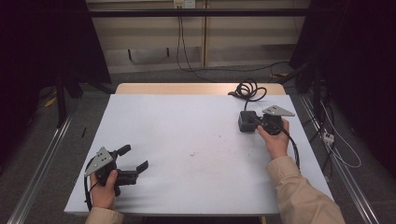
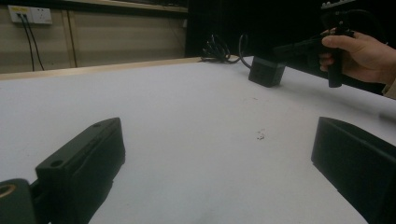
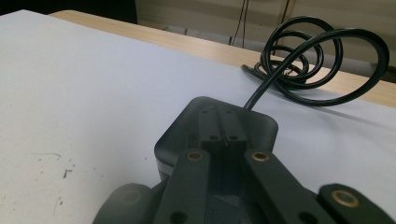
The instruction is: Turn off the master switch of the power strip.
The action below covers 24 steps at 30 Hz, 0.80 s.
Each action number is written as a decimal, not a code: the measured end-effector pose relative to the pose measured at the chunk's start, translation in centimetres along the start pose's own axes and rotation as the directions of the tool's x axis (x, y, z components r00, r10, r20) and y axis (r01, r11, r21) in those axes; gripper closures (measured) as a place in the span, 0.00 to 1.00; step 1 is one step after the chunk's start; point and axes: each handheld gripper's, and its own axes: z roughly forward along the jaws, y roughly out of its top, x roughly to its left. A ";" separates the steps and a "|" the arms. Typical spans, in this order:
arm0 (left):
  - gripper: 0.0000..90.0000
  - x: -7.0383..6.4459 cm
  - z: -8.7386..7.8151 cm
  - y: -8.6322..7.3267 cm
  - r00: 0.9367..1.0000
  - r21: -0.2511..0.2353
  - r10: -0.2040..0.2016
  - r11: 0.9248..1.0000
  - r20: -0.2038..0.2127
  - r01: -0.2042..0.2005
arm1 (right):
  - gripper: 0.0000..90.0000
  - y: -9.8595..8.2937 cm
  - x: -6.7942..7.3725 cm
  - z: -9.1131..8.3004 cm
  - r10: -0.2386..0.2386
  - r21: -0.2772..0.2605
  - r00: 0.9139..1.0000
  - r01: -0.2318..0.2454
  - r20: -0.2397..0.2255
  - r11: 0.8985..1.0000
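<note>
Now right hand-held gripper (image 1: pixel 256 122) set atop black power adapter (image 3: pixel 187 128), jaws together, nothing clamped; coiled cable (image 3: pixel 308 56) beyond it. Left hand-held gripper (image 1: pixel 137 158) held apart, idle on table (image 1: pixel 187 140). Next judged: jaws to be opened around adapter.

left gripper (image 1: pixel 133 158): jaws spread wide, low | right gripper (image 1: pixel 252 120): jaws apparently together, arm extended forward

A white surface (image 1: pixel 187 140) covers most of a wooden top, whose bare strip (image 1: pixel 187 88) shows along the far edge. A few small dark specks (image 1: pixel 192 153) mark the white near its middle. Behind, a pale panelled wall (image 1: pixel 154 32) carries a socket plate (image 1: pixel 183 3), from which thin black wires (image 1: pixel 181 46) hang to the grey floor (image 1: pixel 56 140). Metal rails (image 1: pixel 39 168) run along both sides.
</note>
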 end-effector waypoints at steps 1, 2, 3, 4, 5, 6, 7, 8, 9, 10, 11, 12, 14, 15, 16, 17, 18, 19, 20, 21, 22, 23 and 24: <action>0.03 0.0 0.0 0.0 1.000 0.000 0.001 1.000 0.000 -0.001 | 1.00 0.0 0.0 0.0 -0.003 -0.001 1.000 0.003 0.000 1.000; 0.03 0.0 0.0 0.0 1.000 0.001 0.003 1.000 0.002 -0.003 | 1.00 -0.1 0.0 0.0 -0.005 -0.003 1.000 0.005 -0.001 1.000; 0.03 0.0 0.0 0.0 1.000 0.000 0.003 1.000 0.002 -0.003 | 1.00 -0.1 0.0 0.0 -0.005 -0.003 1.000 0.005 -0.003 1.000; 0.03 0.0 0.0 0.0 1.000 0.001 0.003 1.000 0.002 -0.003 | 1.00 -0.1 -0.1 0.0 0.002 -0.005 1.000 -0.002 -0.006 1.000; 0.03 -0.1 0.0 0.0 1.000 0.002 0.003 1.000 0.002 -0.003 | 1.00 -0.1 0.0 0.0 0.004 -0.005 1.000 -0.005 -0.005 1.000; 0.03 -0.1 0.0 0.0 1.000 0.001 0.003 1.000 0.002 -0.003 | 1.00 -0.1 0.0 0.0 0.004 -0.005 1.000 -0.004 -0.003 1.000; 0.03 -0.1 0.0 0.0 1.000 0.000 0.002 1.000 0.003 -0.002 | 1.00 -0.1 0.0 0.0 -0.001 -0.005 1.000 0.001 -0.002 1.000; 0.03 -0.1 0.0 0.0 1.000 0.000 0.003 1.000 0.003 -0.003 | 1.00 -0.1 0.0 0.0 -0.003 -0.004 1.000 0.003 -0.002 1.000; 0.03 -0.1 0.0 0.0 1.000 0.000 0.003 1.000 0.003 -0.003 | 1.00 -0.1 -0.1 0.0 0.001 -0.005 1.000 -0.001 -0.006 1.000; 0.03 -0.1 0.0 0.0 1.000 0.000 0.003 1.000 0.004 -0.003 | 1.00 -0.1 -0.1 0.0 0.008 -0.007 1.000 -0.008 -0.008 1.000; 0.03 -0.1 0.0 0.0 1.000 0.000 0.004 1.000 0.004 -0.004 | 1.00 -0.2 -0.1 0.0 0.011 -0.008 1.000 -0.011 -0.009 1.000; 0.03 -0.1 0.0 0.0 1.000 0.000 0.004 1.000 0.004 -0.004 | 1.00 -0.2 -0.1 0.0 0.012 -0.009 1.000 -0.012 -0.009 1.000; 0.03 -0.1 0.0 0.0 1.000 0.000 0.005 1.000 0.004 -0.005 | 1.00 -0.2 0.0 0.0 0.006 -0.010 1.000 -0.006 -0.004 1.000; 0.03 -0.1 0.0 0.0 1.000 0.000 0.006 1.000 0.003 -0.006 | 1.00 -0.2 0.0 0.0 0.003 -0.008 1.000 -0.003 -0.003 1.000; 0.03 -0.1 0.0 0.0 1.000 0.000 0.005 1.000 0.004 -0.005 | 1.00 -0.2 0.0 0.0 0.002 -0.008 1.000 -0.002 -0.002 1.000; 0.03 -0.1 0.0 0.0 1.000 -0.001 0.005 1.000 0.004 -0.005 | 1.00 -0.2 0.0 0.0 0.001 -0.007 1.000 -0.001 -0.001 1.000; 0.03 -0.1 -0.1 0.0 1.000 -0.002 0.006 1.000 0.004 -0.006 | 1.00 -0.2 0.0 0.0 0.002 -0.008 1.000 -0.002 -0.002 1.000; 0.03 -0.1 -0.1 0.0 1.000 -0.002 0.006 1.000 0.004 -0.006 | 1.00 -0.2 0.0 0.0 0.006 -0.010 1.000 -0.006 -0.003 1.000; 0.03 -0.1 -0.1 0.0 1.000 -0.001 0.006 1.000 0.004 -0.006 | 1.00 -0.2 0.0 0.0 0.010 -0.010 1.000 -0.010 -0.003 1.000; 0.03 -0.1 -0.1 0.0 1.000 -0.002 0.005 1.000 0.003 -0.005 | 1.00 -0.3 0.0 0.0 0.012 -0.013 1.000 -0.012 -0.004 1.000; 0.03 -0.1 -0.1 0.0 1.000 -0.002 0.006 1.000 0.002 -0.006 | 1.00 -0.3 0.0 0.0 0.014 -0.014 1.000 -0.014 -0.003 1.000; 0.03 -0.1 -0.1 0.0 1.000 -0.002 0.006 1.000 0.002 -0.006 | 1.00 -0.3 0.0 0.0 0.009 -0.014 1.000 -0.009 -0.003 1.000; 0.03 -0.1 -0.1 0.0 1.000 -0.002 0.006 1.000 0.001 -0.006 | 1.00 -0.3 0.0 0.0 0.008 -0.014 1.000 -0.008 -0.004 1.000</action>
